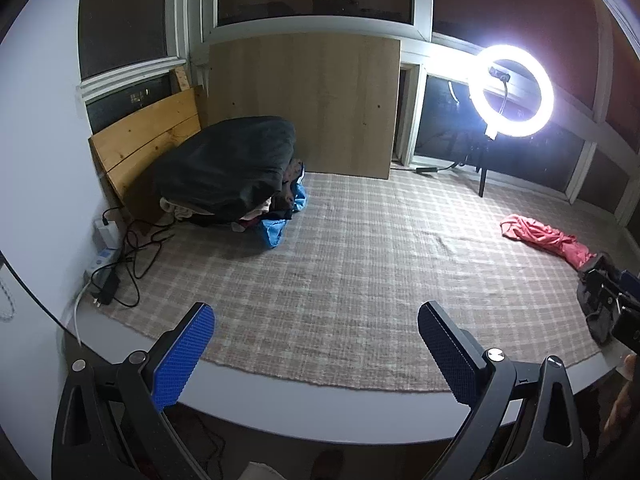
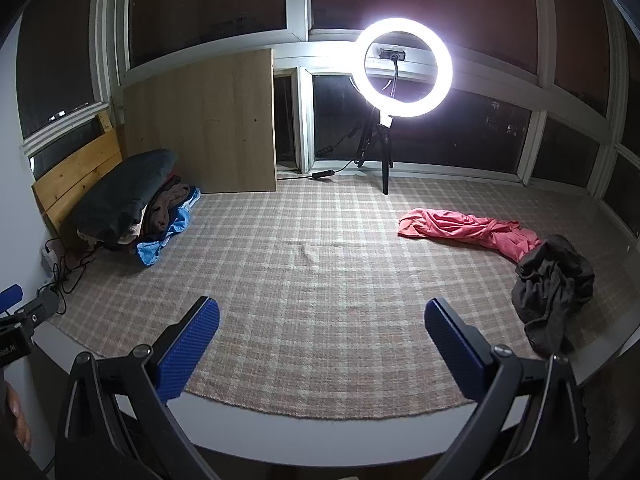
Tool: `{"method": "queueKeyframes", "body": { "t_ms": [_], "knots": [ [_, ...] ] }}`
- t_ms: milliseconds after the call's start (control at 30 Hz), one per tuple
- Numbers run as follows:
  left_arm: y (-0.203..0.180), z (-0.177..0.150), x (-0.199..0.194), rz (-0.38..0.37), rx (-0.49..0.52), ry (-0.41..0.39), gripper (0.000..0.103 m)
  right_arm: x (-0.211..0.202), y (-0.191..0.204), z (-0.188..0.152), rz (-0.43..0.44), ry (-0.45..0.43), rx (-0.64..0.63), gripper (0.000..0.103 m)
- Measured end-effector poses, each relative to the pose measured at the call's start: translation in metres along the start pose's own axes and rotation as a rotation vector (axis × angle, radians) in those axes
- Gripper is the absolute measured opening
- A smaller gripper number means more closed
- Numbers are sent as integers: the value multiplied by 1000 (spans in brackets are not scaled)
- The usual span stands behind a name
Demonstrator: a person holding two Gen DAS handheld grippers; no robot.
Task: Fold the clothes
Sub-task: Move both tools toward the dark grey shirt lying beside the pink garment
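A crumpled pink garment [image 2: 468,230] lies on the checked cloth [image 2: 320,280] at the right; it also shows in the left wrist view [image 1: 544,238]. A crumpled dark brown garment [image 2: 554,284] lies just beside it, near the right edge. A pile of clothes [image 2: 132,208] with a black one on top sits at the back left, and shows in the left wrist view [image 1: 228,172] too. My left gripper [image 1: 316,340] is open and empty above the cloth's front edge. My right gripper [image 2: 322,338] is open and empty, left of the brown garment.
A lit ring light [image 2: 402,68] on a tripod stands at the back. Wooden boards [image 1: 304,104] lean against the windows. A power strip and cables [image 1: 112,264] lie at the left edge. The table's white front rim [image 2: 320,432] is close below the grippers.
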State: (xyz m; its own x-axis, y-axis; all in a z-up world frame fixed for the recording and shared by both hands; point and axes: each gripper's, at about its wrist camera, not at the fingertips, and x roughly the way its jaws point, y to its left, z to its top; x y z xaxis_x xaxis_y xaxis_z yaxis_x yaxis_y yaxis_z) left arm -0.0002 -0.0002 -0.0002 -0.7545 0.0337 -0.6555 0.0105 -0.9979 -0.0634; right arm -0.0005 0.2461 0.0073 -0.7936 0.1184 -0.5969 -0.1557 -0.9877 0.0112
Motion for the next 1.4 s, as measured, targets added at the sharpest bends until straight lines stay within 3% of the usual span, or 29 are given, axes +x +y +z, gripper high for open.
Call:
{"method": "queueKeyframes", "body": {
  "t_ms": [400, 767, 1067, 1400],
  "knots": [
    [-4, 3, 16, 28, 50, 31, 102, 9, 4, 3, -9, 15, 3, 103],
    [-3, 14, 29, 40, 74, 10, 102, 23, 10, 10, -45, 20, 10, 103],
    [-6, 32, 54, 14, 103, 18, 102, 37, 9, 18, -86, 26, 34, 103],
    [-20, 53, 82, -72, 161, 18, 102, 48, 3, 27, -156, 31, 68, 103]
  ]
}}
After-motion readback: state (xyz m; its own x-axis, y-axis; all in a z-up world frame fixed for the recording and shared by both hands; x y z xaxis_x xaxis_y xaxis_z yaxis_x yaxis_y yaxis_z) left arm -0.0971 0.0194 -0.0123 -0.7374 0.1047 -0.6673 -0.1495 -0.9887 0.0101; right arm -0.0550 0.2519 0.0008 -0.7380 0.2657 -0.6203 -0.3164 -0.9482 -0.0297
